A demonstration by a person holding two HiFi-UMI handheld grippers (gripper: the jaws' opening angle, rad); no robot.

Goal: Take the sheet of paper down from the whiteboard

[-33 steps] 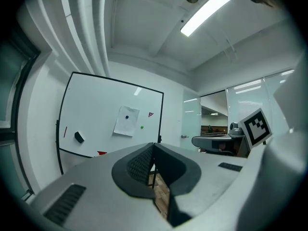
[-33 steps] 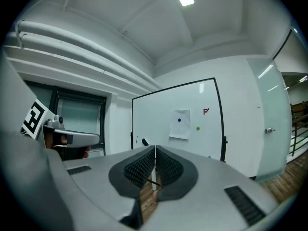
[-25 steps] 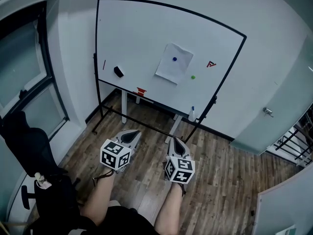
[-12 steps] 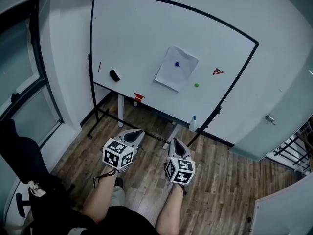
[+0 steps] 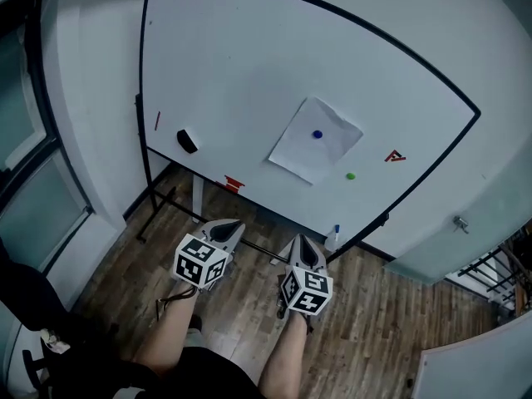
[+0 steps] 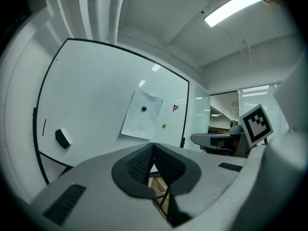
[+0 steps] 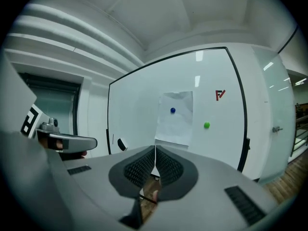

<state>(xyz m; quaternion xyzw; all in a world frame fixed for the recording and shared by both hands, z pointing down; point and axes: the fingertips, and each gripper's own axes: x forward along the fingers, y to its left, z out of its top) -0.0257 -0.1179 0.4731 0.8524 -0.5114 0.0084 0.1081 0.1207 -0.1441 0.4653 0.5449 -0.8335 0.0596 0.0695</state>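
A white sheet of paper (image 5: 314, 142) hangs on the whiteboard (image 5: 233, 65), pinned near its top by a blue magnet (image 5: 317, 135). The same paper (image 6: 142, 117) with its blue magnet (image 6: 144, 109) shows in the left gripper view, and the paper (image 7: 175, 119) sits straight ahead in the right gripper view. My left gripper (image 5: 226, 225) and right gripper (image 5: 304, 242) are side by side below the board, well short of it. Both point at it. The jaws of my left gripper (image 6: 153, 146) and right gripper (image 7: 155, 150) are shut with nothing between them.
A green magnet (image 5: 351, 175) and a red mark (image 5: 396, 156) lie right of the paper. A black eraser (image 5: 187, 141) sticks to the board's left part. A red item (image 5: 234, 183) and a marker (image 5: 336, 237) rest on the tray. Window left, door handle (image 5: 459, 223) right.
The whiteboard and paper have grown larger and nearer in the head view as both grippers were carried toward the board. Both stay shut and side by side.
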